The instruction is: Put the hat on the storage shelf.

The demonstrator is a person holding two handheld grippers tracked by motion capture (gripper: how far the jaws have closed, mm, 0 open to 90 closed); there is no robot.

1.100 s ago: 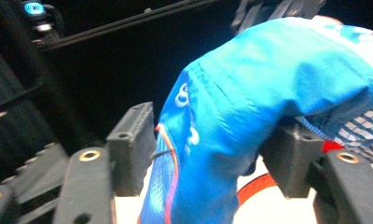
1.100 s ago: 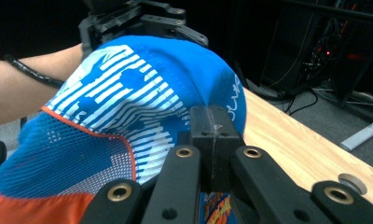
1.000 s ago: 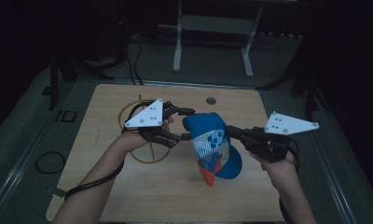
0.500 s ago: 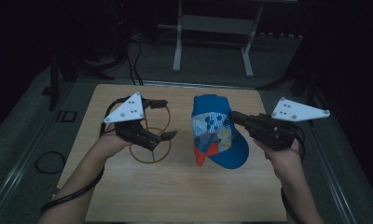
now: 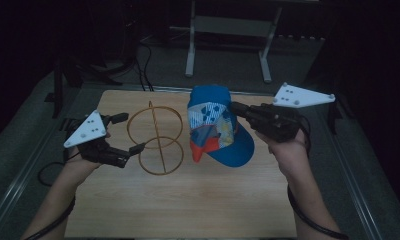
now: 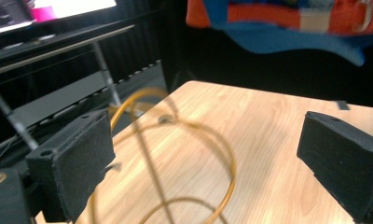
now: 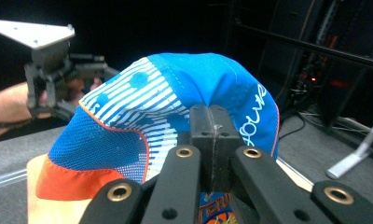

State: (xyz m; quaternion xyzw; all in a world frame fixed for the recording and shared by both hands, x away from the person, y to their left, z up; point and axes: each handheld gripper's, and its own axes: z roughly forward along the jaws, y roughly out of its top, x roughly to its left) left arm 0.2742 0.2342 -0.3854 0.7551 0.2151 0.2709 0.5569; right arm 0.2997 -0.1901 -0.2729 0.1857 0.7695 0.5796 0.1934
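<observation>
A dark room surrounds a light wooden table (image 5: 188, 200); beyond its far edge a pale metal stand (image 5: 228, 30) rises from the grey floor, with black cables trailing at the far left.

On the right, the right tool (image 5: 236, 109) reaches leftward from the person's right hand (image 5: 288, 150) and has its jaws pressed together on a blue cap (image 5: 213, 125). In the right gripper view the two black jaws meet flat against each other with the cap's blue fabric pinched between them, the white-striped panel and orange-edged mesh to their left. The cap hangs from this grip over the middle of the table, crown toward the far side, brim and orange band drooping toward the near side. In the left gripper view its blue and orange underside shows well above the tabletop, clear of the wood.

Left of the cap, a thin gold wire frame (image 5: 155, 139) of two rings on a straight rod stands on the table, just beside the cap; whether they touch cannot be told.

The left tool (image 5: 128, 134) sits at the frame's left, its jaws spread wide and holding nothing. In the left gripper view the blurred gold rings lie between and beyond the two black pads (image 6: 77, 158).
</observation>
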